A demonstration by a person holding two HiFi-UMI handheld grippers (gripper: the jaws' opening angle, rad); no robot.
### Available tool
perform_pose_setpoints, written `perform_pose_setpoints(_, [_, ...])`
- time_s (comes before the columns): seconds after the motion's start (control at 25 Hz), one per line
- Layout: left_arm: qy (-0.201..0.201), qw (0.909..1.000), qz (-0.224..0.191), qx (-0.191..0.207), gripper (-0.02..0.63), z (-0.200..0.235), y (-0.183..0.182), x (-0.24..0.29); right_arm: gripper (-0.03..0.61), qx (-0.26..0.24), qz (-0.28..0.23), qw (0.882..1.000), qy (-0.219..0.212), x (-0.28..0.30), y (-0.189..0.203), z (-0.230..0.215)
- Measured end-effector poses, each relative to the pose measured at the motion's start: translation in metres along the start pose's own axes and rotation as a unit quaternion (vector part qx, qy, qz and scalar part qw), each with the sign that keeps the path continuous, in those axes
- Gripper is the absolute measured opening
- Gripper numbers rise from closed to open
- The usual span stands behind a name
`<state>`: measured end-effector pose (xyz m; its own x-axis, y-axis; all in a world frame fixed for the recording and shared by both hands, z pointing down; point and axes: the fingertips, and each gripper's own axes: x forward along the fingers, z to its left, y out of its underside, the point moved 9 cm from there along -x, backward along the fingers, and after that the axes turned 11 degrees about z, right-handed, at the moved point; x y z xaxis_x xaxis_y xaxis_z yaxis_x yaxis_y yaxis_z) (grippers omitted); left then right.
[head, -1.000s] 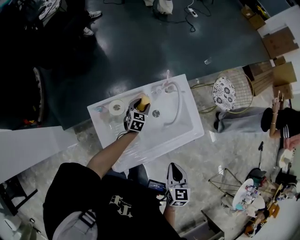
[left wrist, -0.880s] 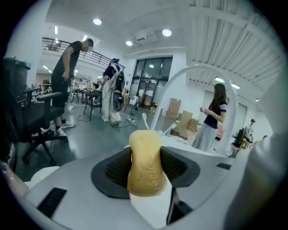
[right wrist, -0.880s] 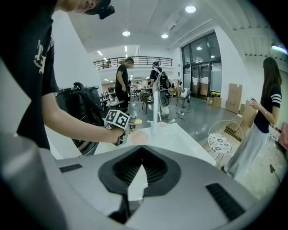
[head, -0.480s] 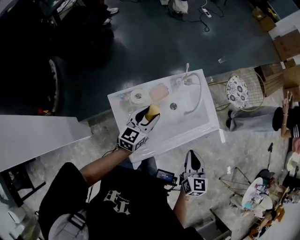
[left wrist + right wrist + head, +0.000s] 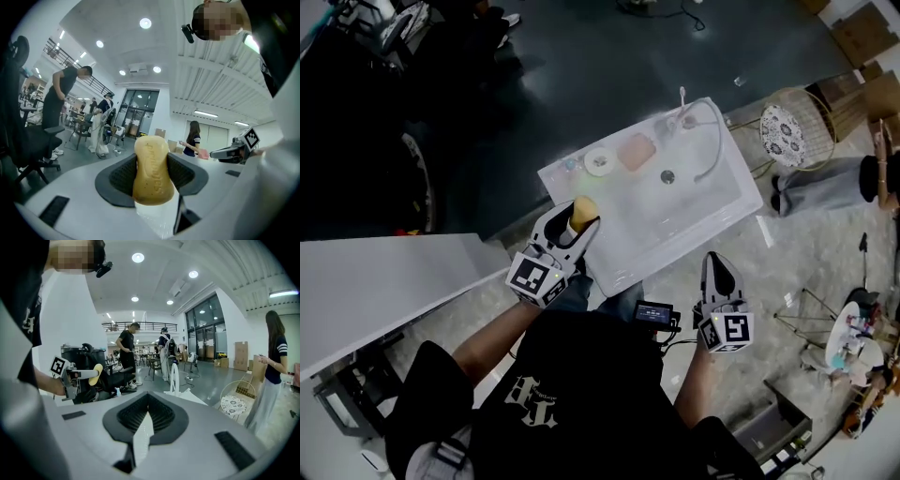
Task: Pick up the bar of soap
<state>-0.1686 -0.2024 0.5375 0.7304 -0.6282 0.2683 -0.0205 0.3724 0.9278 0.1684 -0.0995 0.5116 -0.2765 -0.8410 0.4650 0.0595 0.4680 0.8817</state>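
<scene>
- Left tool point(image 5: 578, 228) is clamping the bar of soap point(image 5: 583, 207) across its narrow sides. Long axis is running out along the jaws, with the bar sitting clear above the sink's point(image 5: 703, 211) left edge.
- Right tool point(image 5: 718, 265) is hanging clenched and empty near the body, farther from the soap.

I count 2 grippers, the left gripper point(image 5: 577, 223) and the right gripper point(image 5: 715, 264), and 2 marker cubes point(image 5: 532, 278), 1 on each. There is 1 bar of soap point(image 5: 582, 208), yellow. I see 1 white sink point(image 5: 717, 202) with 1 drain point(image 5: 667, 176) and 1 faucet point(image 5: 684, 119). On its rim lie 1 pink pad point(image 5: 636, 151) and 1 white roll point(image 5: 600, 161). Nearby stands 1 wire chair point(image 5: 787, 136). The right gripper view gives me 3 bystanders: 1 person in a black top point(image 5: 126, 350), 1 person in light trousers point(image 5: 165, 357) and 1 person with striped sleeves point(image 5: 275, 362).
</scene>
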Motion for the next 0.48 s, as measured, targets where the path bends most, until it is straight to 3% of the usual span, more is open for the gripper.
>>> perform_pose_setpoints(0.28, [0.003,0.9998,-0.017,0.012,0.198,-0.024,0.001,-0.012,0.008,-0.021,0.005,1.000,-0.018,-0.010,-0.001,0.020])
perform_pose_setpoints(0.48, [-0.010,0.9994,-0.029,0.013,0.198,-0.050,-0.005,-0.010,0.008,-0.029,-0.003,0.999,-0.039,-0.025,0.001,-0.002])
